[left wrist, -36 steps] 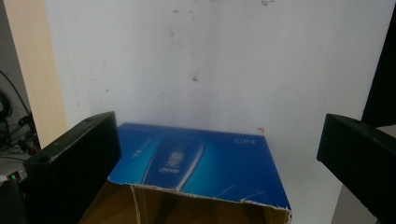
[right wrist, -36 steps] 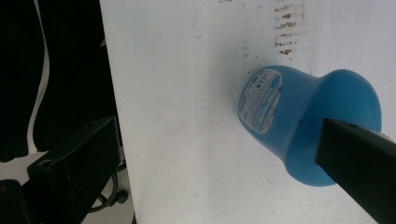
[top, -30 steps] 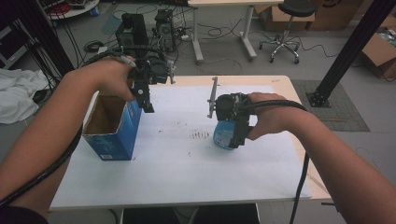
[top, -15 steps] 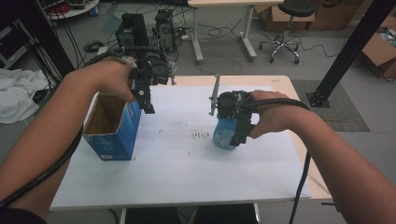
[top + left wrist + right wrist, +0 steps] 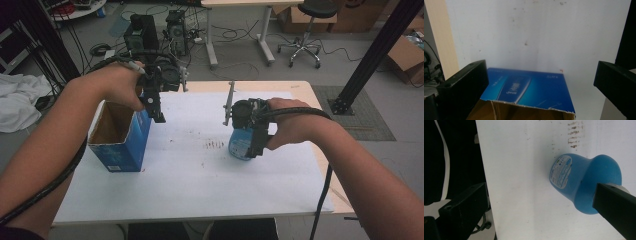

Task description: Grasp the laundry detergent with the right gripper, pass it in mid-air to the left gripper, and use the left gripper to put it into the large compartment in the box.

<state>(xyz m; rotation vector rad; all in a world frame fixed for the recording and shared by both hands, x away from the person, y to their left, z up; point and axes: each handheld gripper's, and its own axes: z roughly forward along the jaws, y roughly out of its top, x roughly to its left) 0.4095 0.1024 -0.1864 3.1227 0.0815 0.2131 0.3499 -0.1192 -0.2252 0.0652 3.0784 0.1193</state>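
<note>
torn cardboard box [image 5: 120,145], glossy bottle [image 5: 241,144]

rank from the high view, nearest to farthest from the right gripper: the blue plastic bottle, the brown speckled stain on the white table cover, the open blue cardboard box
1. Blue plastic bottle: directly under the right gripper.
2. Brown speckled stain: just to its left on the white table cover.
3. Open blue cardboard box: far left, below the left gripper.

A lab or workshop: beyond the table's [image 5: 300,90] far edge, 2 computer towers [image 5: 157,27] sit on a concrete floor [image 5: 240,55] amid loose cables [image 5: 235,35], beside a stool [image 5: 302,27], cardboard boxes [image 5: 407,50] and a black frame post [image 5: 372,55].
</note>
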